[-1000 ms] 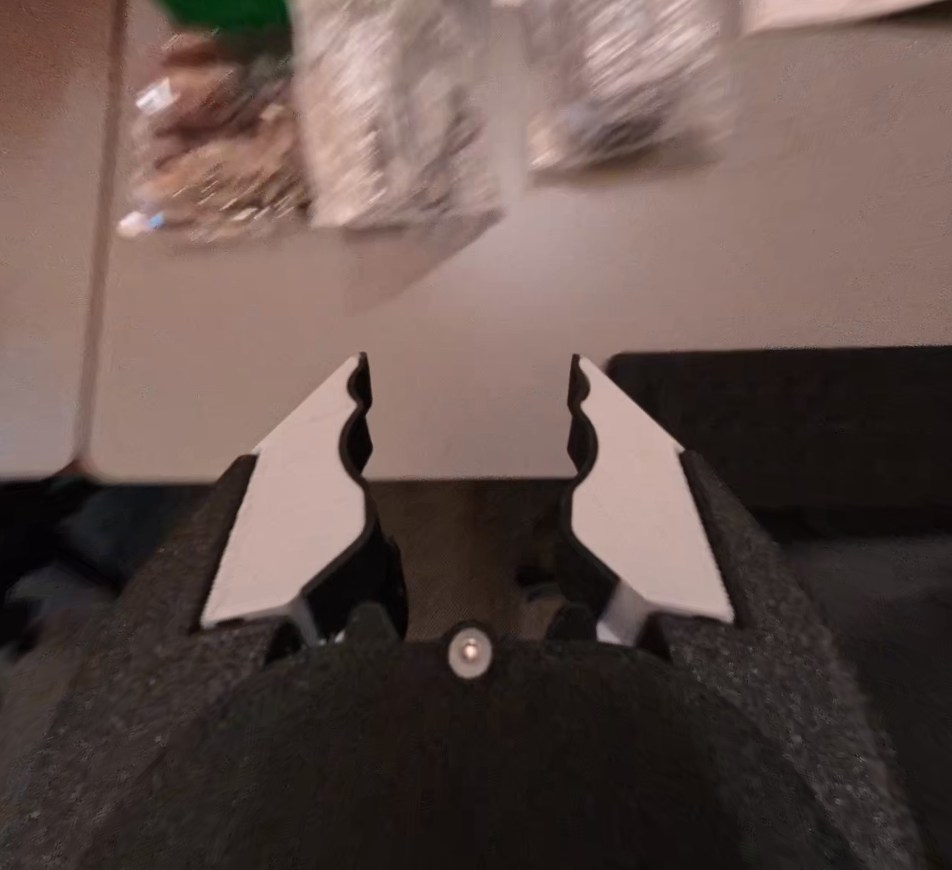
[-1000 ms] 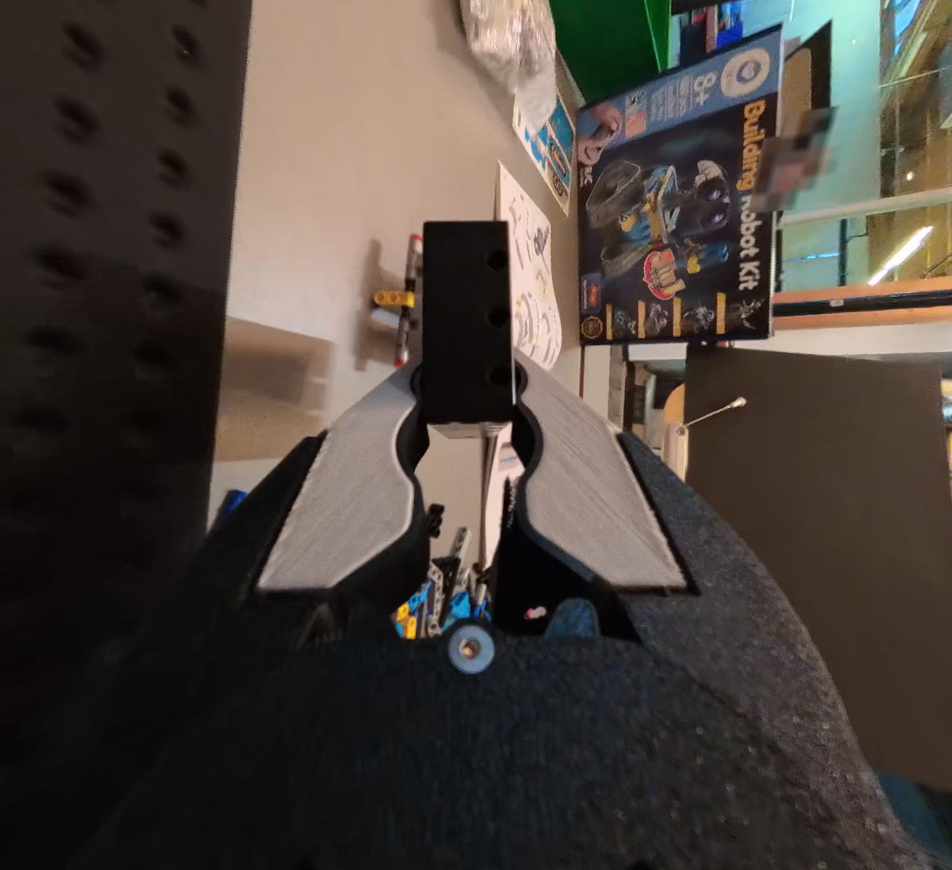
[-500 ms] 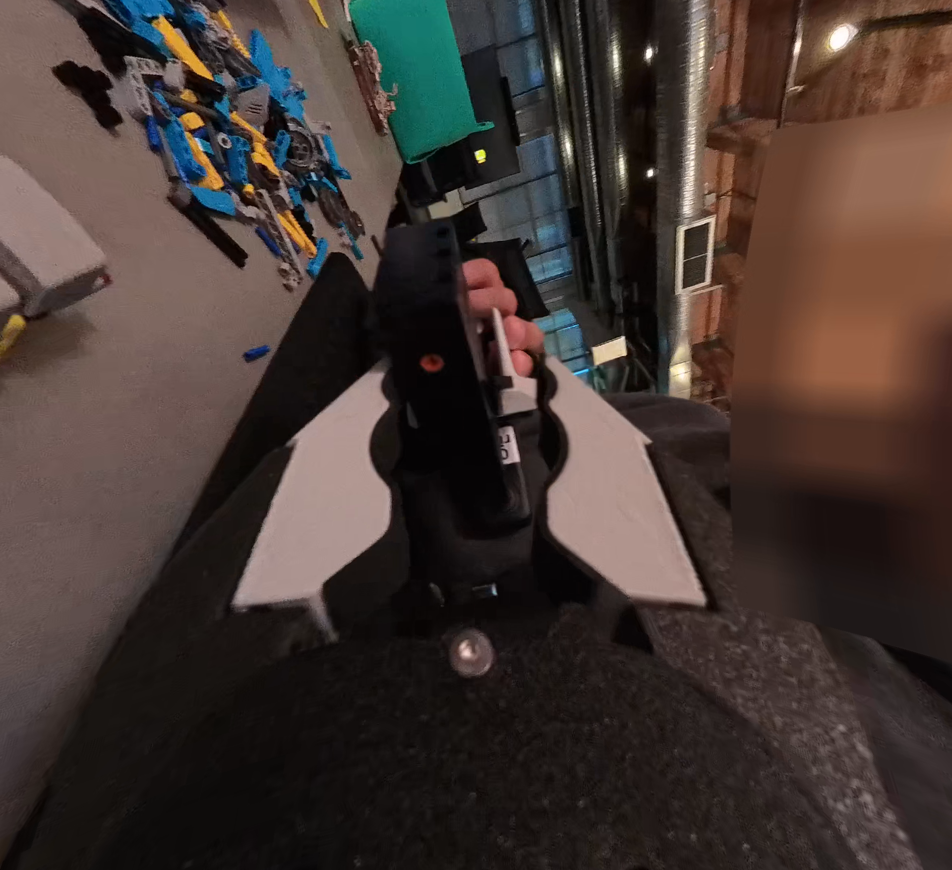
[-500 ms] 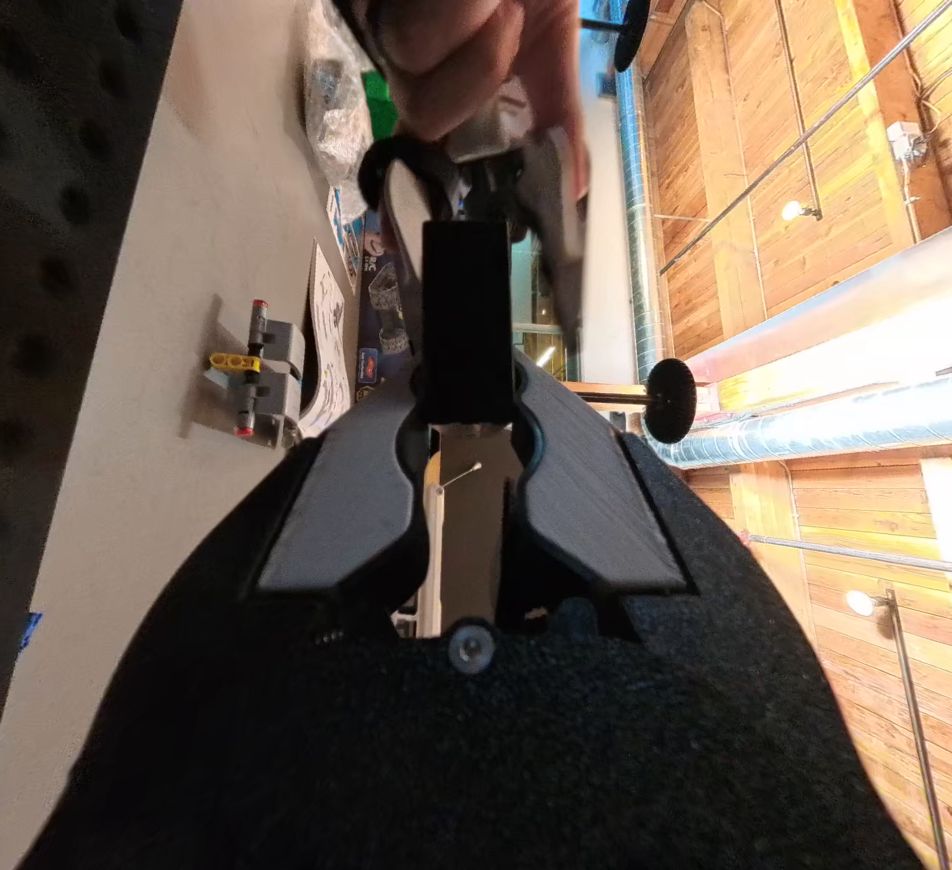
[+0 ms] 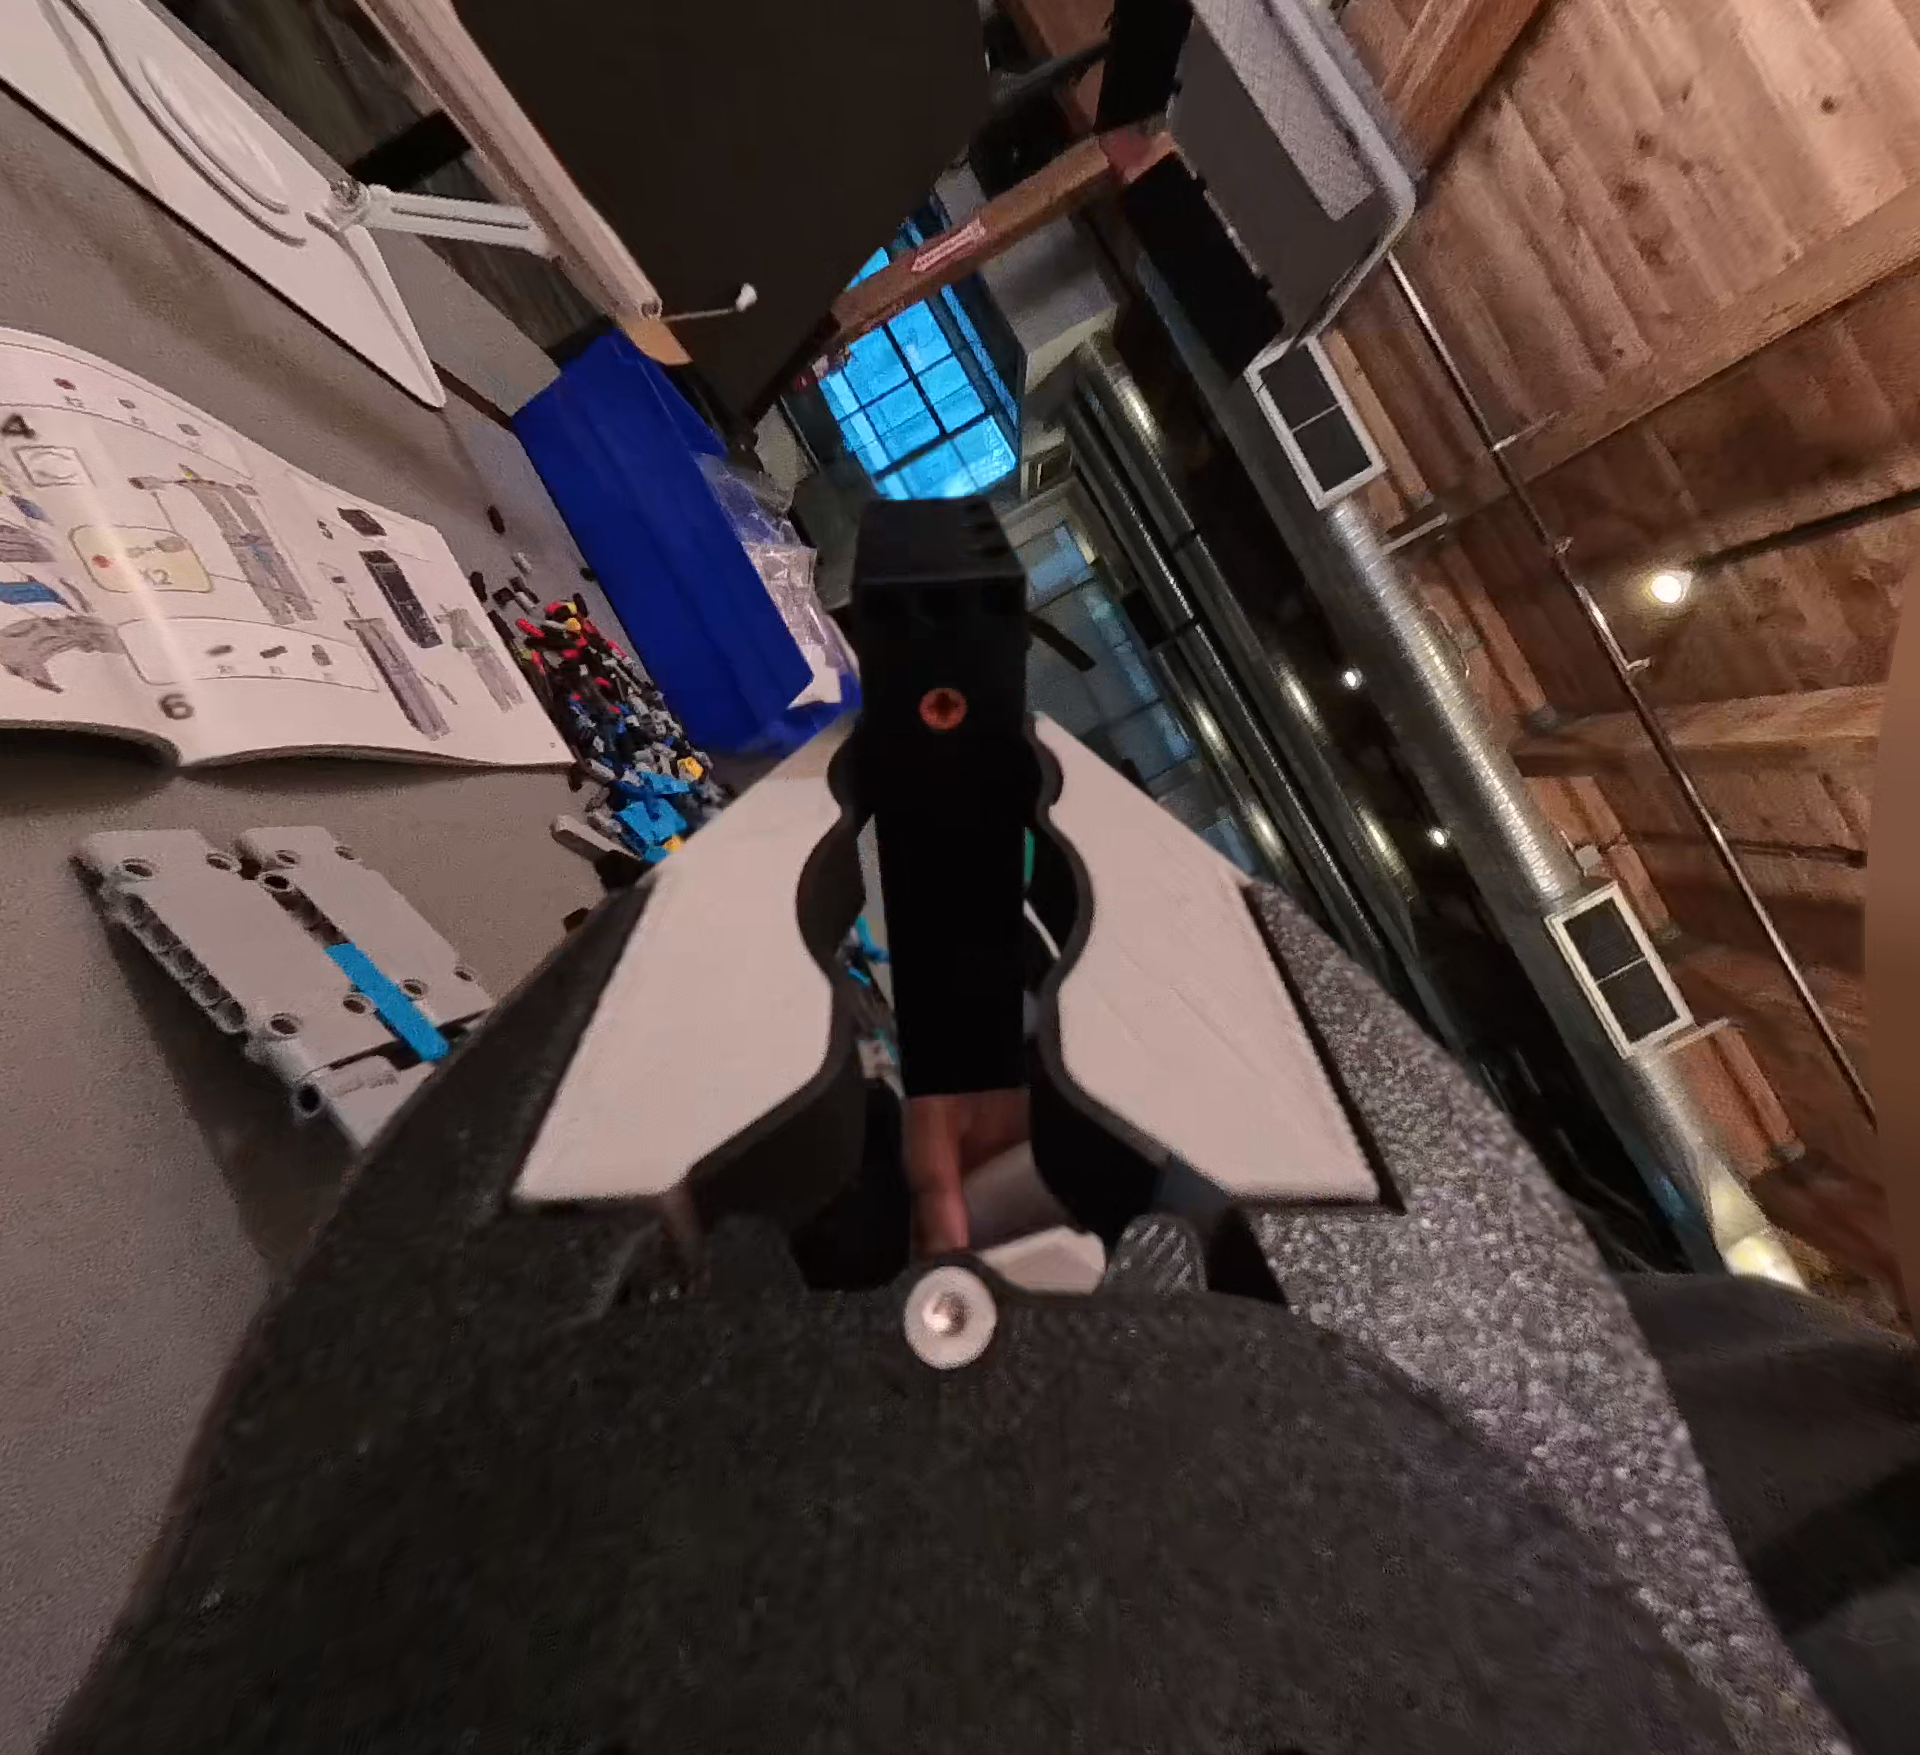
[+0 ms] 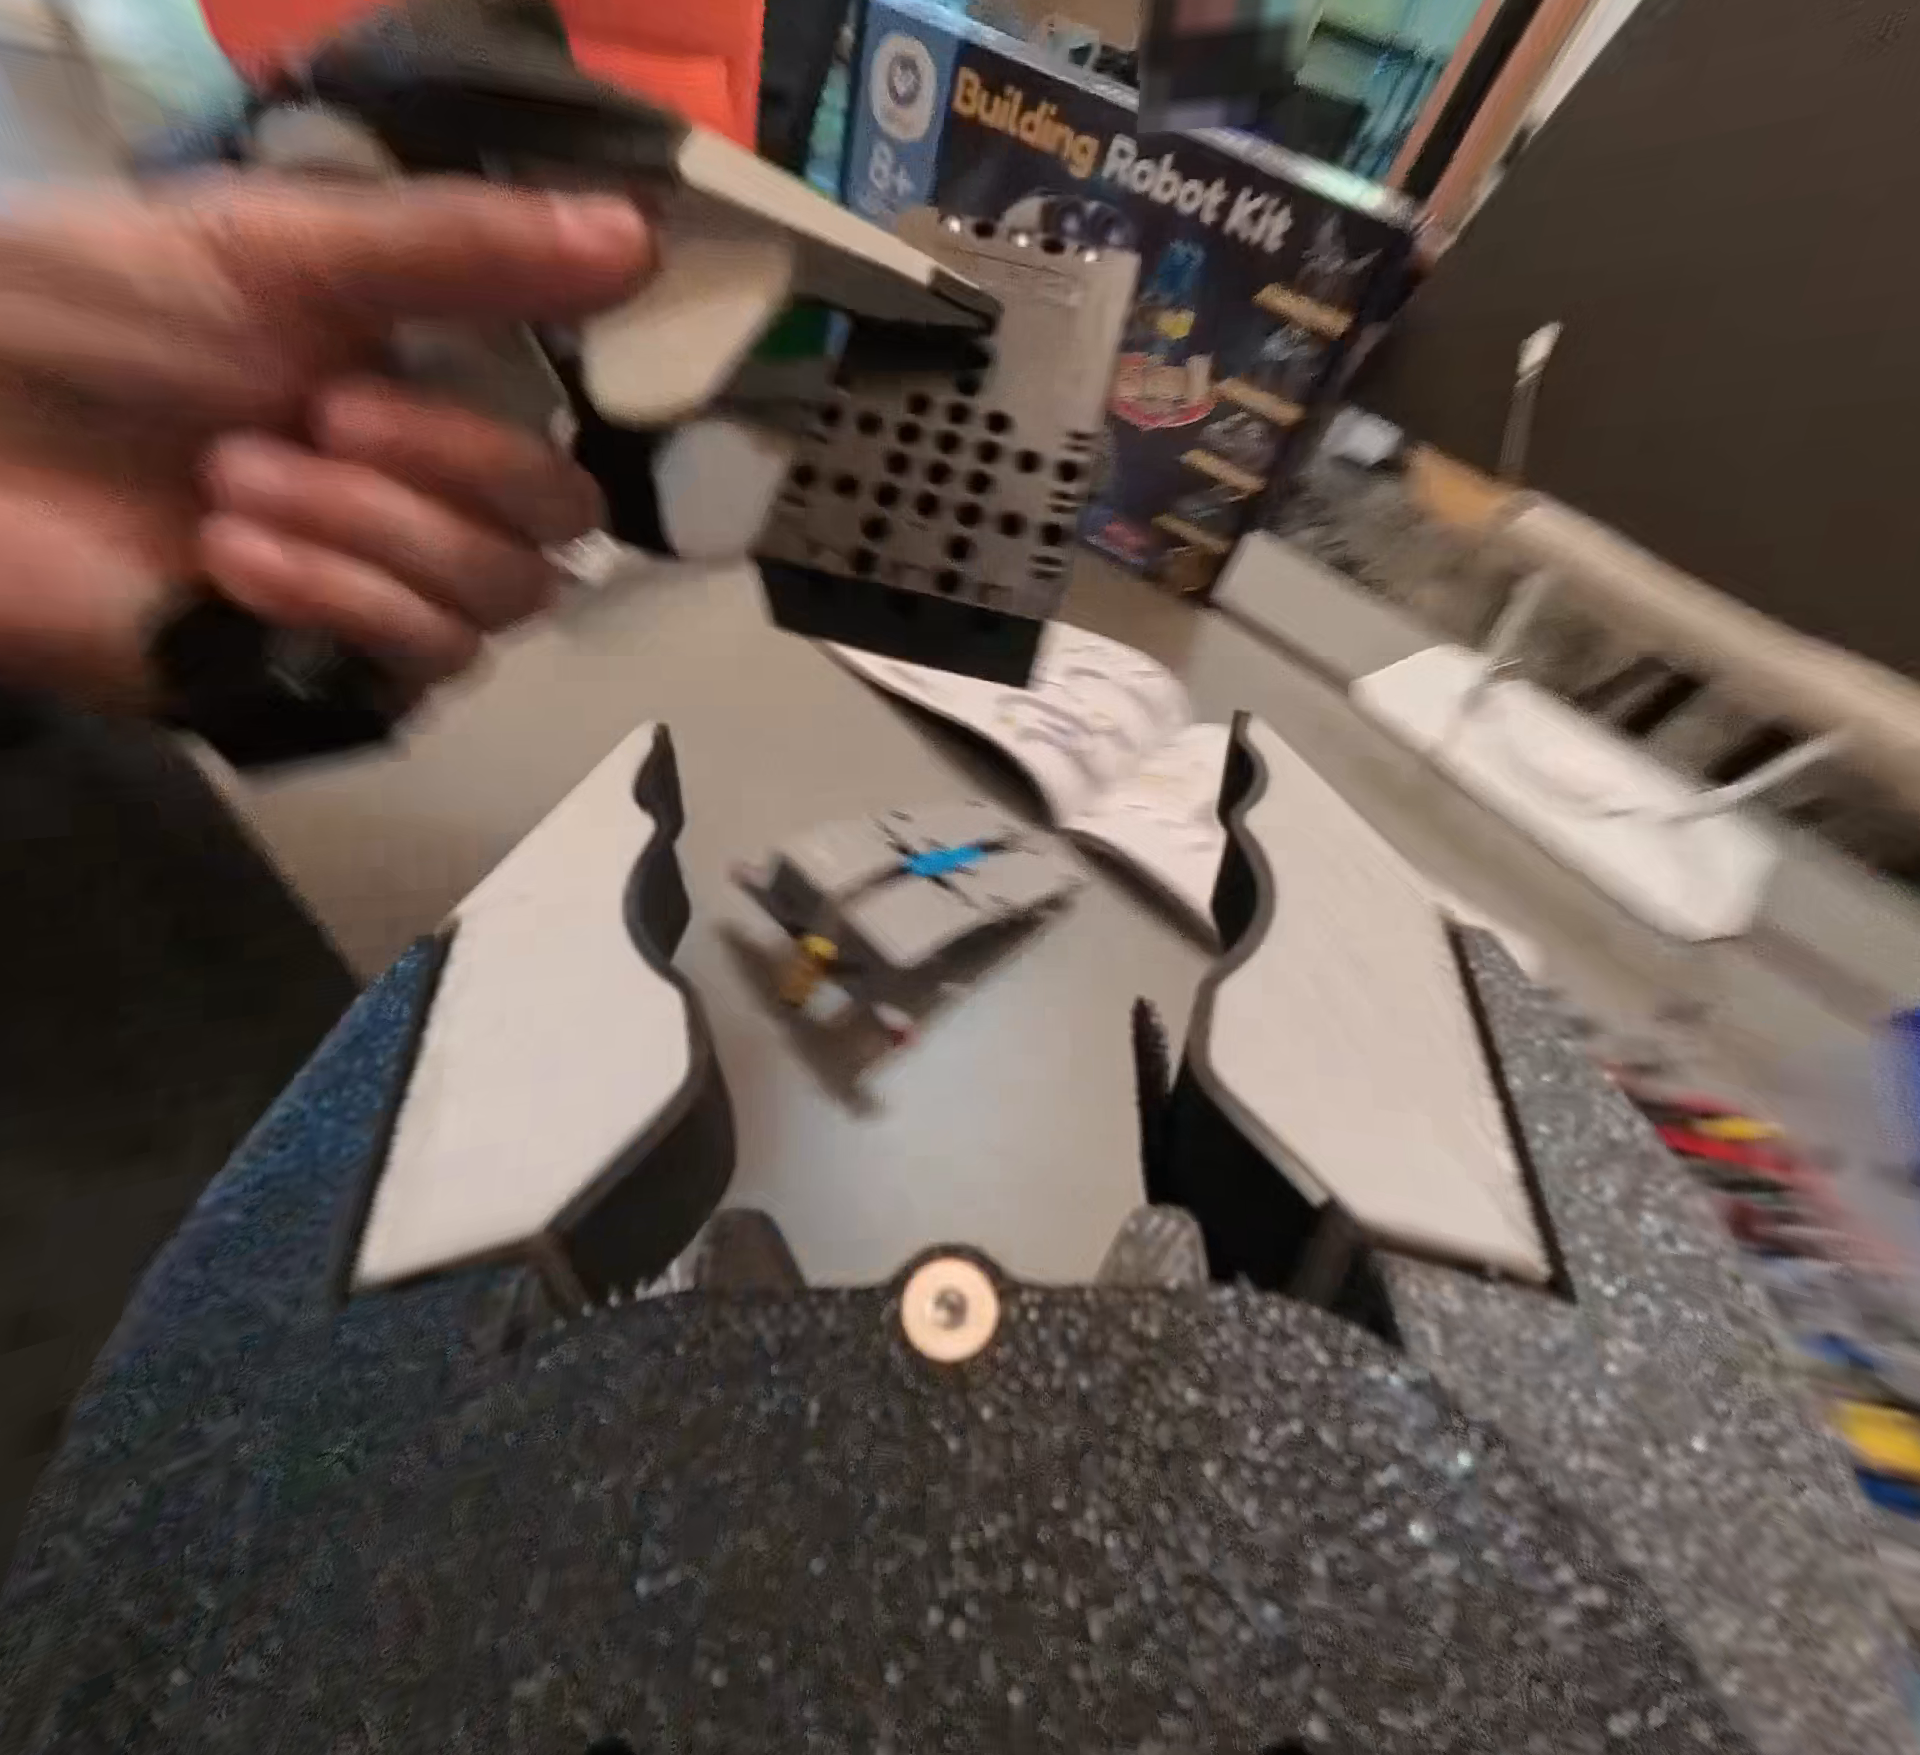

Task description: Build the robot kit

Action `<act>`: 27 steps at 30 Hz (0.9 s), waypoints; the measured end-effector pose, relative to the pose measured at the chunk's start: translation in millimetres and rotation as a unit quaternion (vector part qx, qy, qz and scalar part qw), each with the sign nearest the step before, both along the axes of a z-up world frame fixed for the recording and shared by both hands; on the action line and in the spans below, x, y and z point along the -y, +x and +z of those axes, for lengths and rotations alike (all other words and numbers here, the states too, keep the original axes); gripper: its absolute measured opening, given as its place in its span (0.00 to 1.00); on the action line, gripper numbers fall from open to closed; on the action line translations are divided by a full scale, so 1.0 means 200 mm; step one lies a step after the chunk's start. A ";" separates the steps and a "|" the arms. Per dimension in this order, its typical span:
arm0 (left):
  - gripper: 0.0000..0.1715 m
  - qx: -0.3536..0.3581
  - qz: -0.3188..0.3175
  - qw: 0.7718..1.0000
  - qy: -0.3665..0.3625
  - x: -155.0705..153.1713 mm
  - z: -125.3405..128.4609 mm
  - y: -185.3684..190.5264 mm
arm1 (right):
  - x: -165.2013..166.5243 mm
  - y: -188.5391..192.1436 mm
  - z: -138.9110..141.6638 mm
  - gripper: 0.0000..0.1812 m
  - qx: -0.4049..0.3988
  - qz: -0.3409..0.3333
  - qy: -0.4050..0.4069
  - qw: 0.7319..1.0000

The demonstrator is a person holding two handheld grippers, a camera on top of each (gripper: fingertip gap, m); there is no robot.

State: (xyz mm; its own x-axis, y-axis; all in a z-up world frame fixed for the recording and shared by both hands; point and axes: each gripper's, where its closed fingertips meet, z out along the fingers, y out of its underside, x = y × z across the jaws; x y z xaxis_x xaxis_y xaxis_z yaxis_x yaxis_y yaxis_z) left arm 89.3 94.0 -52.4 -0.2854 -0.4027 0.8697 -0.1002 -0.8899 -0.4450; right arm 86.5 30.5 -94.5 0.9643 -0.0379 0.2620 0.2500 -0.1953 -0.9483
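Note:
My left gripper (image 5: 940,770) is shut on a black block with holes (image 5: 940,625) that has a small red pin in its side, and holds it up in the air, off the table. My right gripper (image 6: 948,734) is open and empty, low over the grey table (image 6: 520,801). In the right wrist view a hand (image 6: 260,417) holds the left gripper at the upper left, one of its fingers (image 6: 831,251) lying on the perforated block (image 6: 925,479). A grey panel assembly with a blue strip (image 6: 894,905) lies on the table just beyond my right fingertips; it also shows in the left wrist view (image 5: 281,957).
An open instruction booklet (image 5: 239,604) lies behind the grey assembly. A pile of small coloured parts (image 5: 623,729) and a blue bin (image 5: 665,542) sit further along. A kit box (image 6: 1132,334) stands at the back. A white stand base (image 6: 1558,791) is at the right.
The black block passed from my right gripper to my left. The right gripper opened, drew back and turned down toward the table. The left gripper now holds the block alone.

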 end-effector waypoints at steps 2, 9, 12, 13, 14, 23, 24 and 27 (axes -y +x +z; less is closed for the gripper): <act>0.15 0.002 -0.003 1.000 -0.010 0.06 0.00 0.03 | -0.06 -0.08 -0.01 0.60 -0.081 0.016 0.007 0.997; 0.15 -0.011 -0.089 0.994 -0.063 0.23 -0.09 0.02 | 0.00 0.03 0.07 0.36 0.053 -0.035 0.042 0.997; 0.15 -0.016 -0.154 0.988 -0.012 0.34 -0.10 -0.03 | 0.06 0.01 0.07 0.36 0.079 0.040 0.018 0.996; 0.15 -0.018 -0.187 0.982 0.002 0.38 -0.11 -0.06 | 0.08 -0.01 0.07 0.36 0.089 0.068 0.006 0.994; 0.15 -0.015 -0.220 0.975 0.015 0.41 -0.10 -0.09 | 0.11 -0.01 0.07 0.36 0.095 0.092 -0.016 0.991; 0.42 -0.091 -0.453 0.866 0.192 0.51 -0.25 -0.27 | 0.25 -0.16 0.08 0.36 0.123 0.288 -0.144 0.939; 0.46 -0.092 -0.445 0.865 0.213 0.48 -0.24 -0.25 | 0.25 -0.16 0.06 0.36 0.129 0.293 -0.170 0.932; 0.52 -0.095 -0.373 0.839 0.386 0.39 -0.28 -0.19 | 0.24 -0.12 0.02 0.36 0.087 0.292 -0.233 0.923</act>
State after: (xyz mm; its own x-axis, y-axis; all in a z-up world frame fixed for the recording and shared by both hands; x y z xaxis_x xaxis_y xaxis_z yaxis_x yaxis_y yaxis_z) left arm 52.0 15.1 -107.8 -0.5944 -0.6380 0.4896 -0.6341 -0.0026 -0.7732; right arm 62.6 -17.8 -90.6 0.7264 0.6310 0.2722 0.5832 -0.3565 -0.7299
